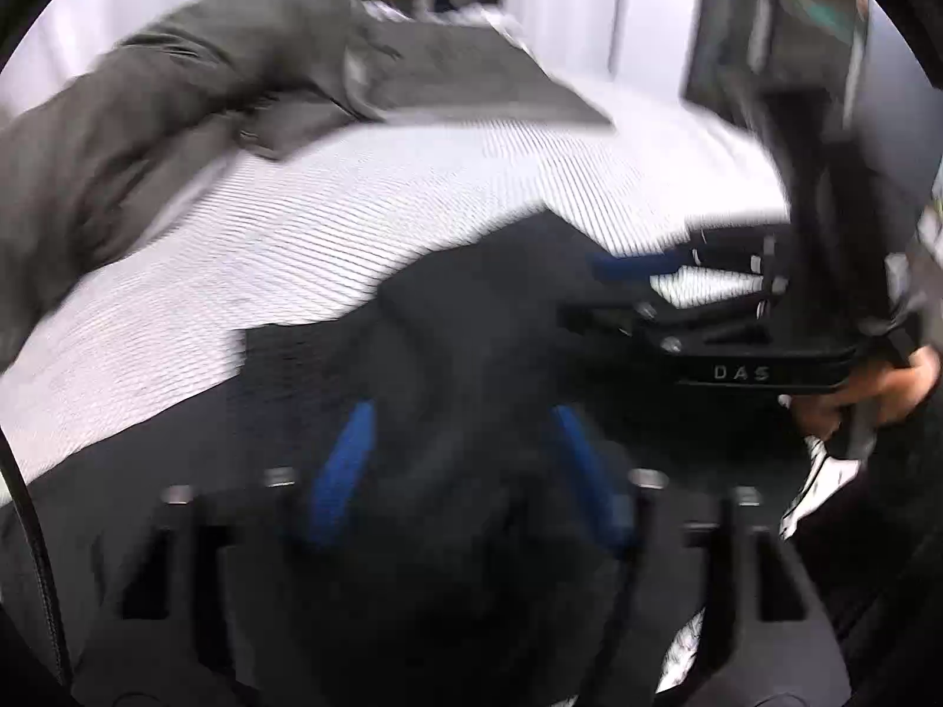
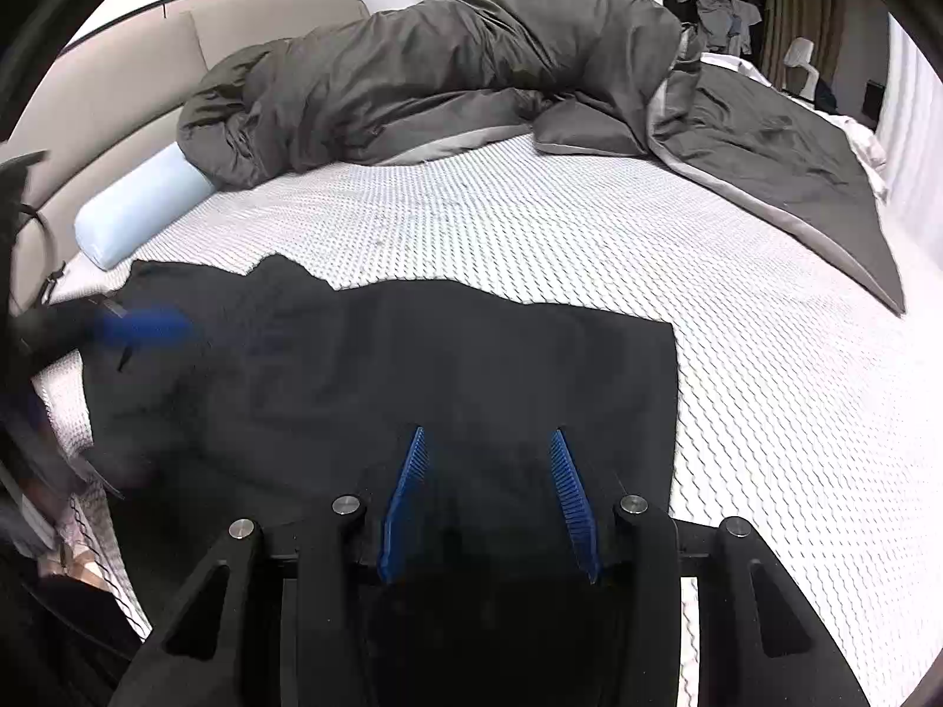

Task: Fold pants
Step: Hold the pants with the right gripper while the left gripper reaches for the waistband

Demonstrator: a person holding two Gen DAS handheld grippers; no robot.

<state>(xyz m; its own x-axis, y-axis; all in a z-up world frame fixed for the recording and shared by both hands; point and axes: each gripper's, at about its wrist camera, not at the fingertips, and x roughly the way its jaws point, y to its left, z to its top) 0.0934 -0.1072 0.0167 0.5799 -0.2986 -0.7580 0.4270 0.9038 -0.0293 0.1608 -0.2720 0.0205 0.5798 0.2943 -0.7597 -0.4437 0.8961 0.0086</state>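
Note:
Black pants [image 2: 412, 365] lie spread flat on the white textured mattress [image 2: 766, 412]; in the left wrist view the pants [image 1: 448, 342] fill the lower middle. My right gripper [image 2: 489, 442] is open, its blue fingers low over the pants near their right edge, nothing between them. My left gripper [image 1: 465, 418] is open over the pants, blurred by motion. It shows in the right wrist view as a blue finger [image 2: 147, 324] at the pants' left end. The right gripper [image 1: 636, 277] shows in the left wrist view, held by a hand [image 1: 872, 395].
A dark grey duvet [image 2: 471, 70] is bunched along the far side of the bed and spreads to the right. A pale blue bolster pillow [image 2: 135, 206] lies by the beige headboard [image 2: 106, 94]. White curtains [image 2: 907, 147] hang at the right.

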